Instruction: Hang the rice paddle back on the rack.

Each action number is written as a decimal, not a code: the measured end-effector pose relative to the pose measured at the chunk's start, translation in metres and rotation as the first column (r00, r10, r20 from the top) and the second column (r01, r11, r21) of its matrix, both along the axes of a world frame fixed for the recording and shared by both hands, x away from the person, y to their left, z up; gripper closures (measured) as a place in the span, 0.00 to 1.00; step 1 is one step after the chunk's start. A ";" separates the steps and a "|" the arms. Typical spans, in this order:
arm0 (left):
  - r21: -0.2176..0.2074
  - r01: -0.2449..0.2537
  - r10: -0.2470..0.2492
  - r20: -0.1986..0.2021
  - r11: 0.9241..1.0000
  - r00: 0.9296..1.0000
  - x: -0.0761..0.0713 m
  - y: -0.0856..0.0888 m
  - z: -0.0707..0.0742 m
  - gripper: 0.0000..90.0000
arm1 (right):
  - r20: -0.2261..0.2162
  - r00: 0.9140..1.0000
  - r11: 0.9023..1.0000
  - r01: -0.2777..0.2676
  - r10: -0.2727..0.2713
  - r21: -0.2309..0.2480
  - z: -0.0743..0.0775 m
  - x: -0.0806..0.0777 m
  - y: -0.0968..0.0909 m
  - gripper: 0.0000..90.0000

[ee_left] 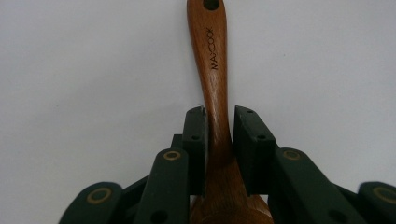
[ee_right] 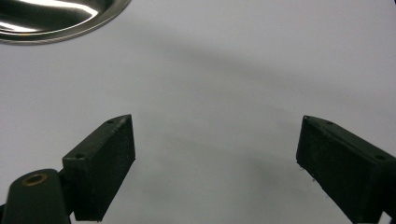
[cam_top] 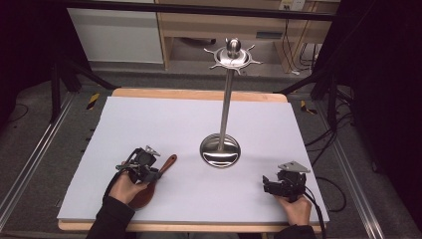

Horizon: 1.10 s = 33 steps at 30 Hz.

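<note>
Two grippers: left gripper (ee_left: 219, 133) straddles wooden spoon (ee_left: 215, 70); right gripper (ee_right: 215, 163) agape.

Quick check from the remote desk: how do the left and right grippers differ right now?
The left gripper has its jaws closed in on the neck of the wooden spoon; the right gripper has its jaws wide apart with nothing between them. The left sits at the near left of the white table, the right at the near right, closer to the metal stand's base. Both are hand-held and low over the table.

two black two-jaw grippers: left gripper (cam_top: 149, 167), right gripper (cam_top: 268, 185), each topped by a grey three-cornered plate; brass-ringed pivots; sleeves (cam_top: 110, 221) seemingly black.
</note>
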<state>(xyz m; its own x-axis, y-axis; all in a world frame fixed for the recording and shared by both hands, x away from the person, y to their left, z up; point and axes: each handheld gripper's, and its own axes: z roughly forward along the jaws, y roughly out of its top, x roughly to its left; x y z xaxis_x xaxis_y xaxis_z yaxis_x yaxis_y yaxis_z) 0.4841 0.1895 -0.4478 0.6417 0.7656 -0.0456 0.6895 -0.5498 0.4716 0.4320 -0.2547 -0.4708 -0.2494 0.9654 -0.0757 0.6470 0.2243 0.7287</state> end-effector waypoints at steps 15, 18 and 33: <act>0.058 0.033 -0.027 -0.099 0.998 0.995 0.010 -0.006 0.000 0.80 | -0.029 0.999 1.000 -0.015 0.015 -0.013 -0.003 0.002 0.001 0.13; 0.062 0.032 -0.025 -0.103 0.998 0.994 0.011 -0.006 0.000 0.80 | -0.029 1.000 1.000 -0.012 0.012 -0.011 -0.003 0.002 0.001 0.13; 0.130 0.015 0.000 -0.115 0.991 0.993 0.013 -0.015 0.001 0.84 | -0.042 0.999 1.000 -0.018 0.017 -0.011 -0.003 0.004 0.001 0.12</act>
<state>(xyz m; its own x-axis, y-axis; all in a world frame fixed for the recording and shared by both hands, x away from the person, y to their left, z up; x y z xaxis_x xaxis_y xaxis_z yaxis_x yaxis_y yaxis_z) 0.4968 0.1742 -0.4471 0.6438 0.7649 -0.0193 0.7303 -0.6068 0.3138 0.4356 -0.2537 -0.4737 -0.2695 0.9601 -0.0753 0.6732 0.2437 0.6982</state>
